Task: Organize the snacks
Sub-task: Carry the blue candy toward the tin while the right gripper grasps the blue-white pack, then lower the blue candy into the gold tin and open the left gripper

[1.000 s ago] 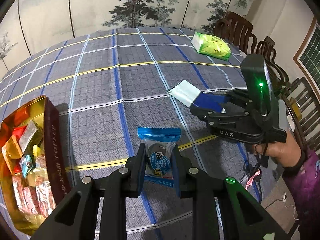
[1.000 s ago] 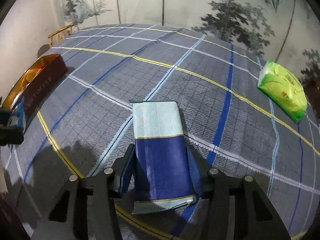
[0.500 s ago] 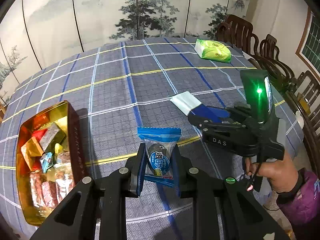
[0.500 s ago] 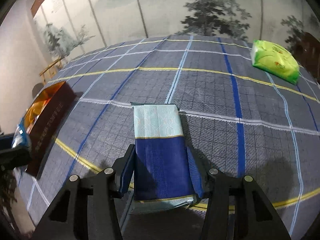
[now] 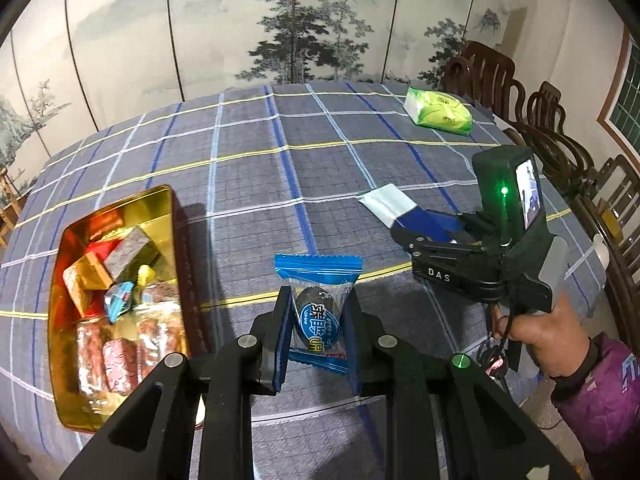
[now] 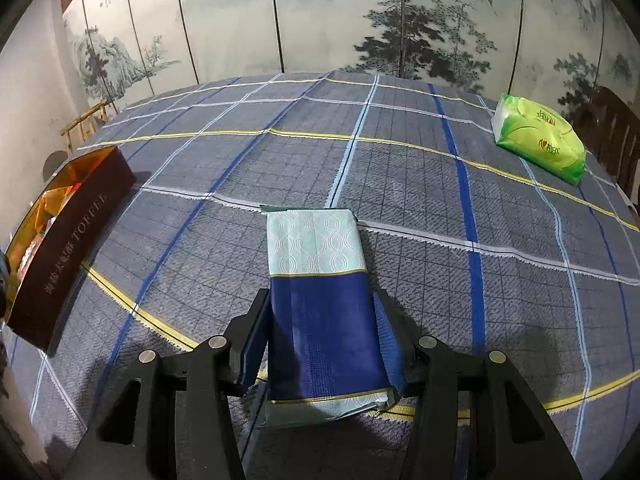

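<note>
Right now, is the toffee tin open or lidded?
Open: the toffee tin has no lid on, and its gold interior and wrapped sweets show from above.

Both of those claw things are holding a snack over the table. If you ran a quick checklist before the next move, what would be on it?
1. Left gripper shut on the blue candy packet: ok.
2. Right gripper shut on the blue and mint packet: ok.
3. Toffee tin open and in view to the left: ok.
4. Room in the tin for another snack: cannot tell; it looks fairly full.
5. Path from the left gripper to the tin free of obstacles: ok, only tablecloth between.
6. The two grippers apart from each other: ok.
</note>
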Demonstrator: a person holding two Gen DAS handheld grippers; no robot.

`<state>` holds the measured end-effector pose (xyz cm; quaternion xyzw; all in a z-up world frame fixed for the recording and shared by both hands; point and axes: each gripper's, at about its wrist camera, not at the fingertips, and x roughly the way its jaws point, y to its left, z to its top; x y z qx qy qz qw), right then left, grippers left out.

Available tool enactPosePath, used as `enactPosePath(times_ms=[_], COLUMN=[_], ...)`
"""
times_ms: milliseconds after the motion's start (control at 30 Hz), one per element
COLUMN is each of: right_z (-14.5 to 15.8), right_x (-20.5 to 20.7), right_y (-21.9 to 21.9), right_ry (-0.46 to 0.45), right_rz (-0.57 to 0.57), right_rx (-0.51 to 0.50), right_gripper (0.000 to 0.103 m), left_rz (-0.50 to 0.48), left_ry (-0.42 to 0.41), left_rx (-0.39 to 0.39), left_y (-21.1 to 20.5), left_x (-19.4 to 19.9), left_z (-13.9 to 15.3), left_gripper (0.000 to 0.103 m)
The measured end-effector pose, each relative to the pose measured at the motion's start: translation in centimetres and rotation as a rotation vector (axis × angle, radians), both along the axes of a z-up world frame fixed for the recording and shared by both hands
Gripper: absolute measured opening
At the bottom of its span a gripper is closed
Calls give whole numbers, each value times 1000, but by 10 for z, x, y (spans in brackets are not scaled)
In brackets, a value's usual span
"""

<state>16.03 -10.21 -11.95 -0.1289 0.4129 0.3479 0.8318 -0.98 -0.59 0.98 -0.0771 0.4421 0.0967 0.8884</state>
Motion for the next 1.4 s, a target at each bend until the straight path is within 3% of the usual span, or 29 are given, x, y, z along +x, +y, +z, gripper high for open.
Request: enactPosePath(times_ms=[433,667,867,1400], right_z=[-1,-1,-1,-1], right_x=[-2,-2,-2,-2], right_y=[4,3,3,3], right_ry=[-17,-19,-18,-18], right_rz=[1,2,2,1], right_rx=[-25,-27,-27,-27], right_gripper=[51,51,51,51], left_rz=[135,259,347,253], left_ry=[-17,8,42,58], left_rx=[43,-3,17,-30], left_y=[57,131,172,155], left_x=[-36,-62,-79,-43], left_z=[6,-2,-12,-36], left_gripper=[20,20,20,20])
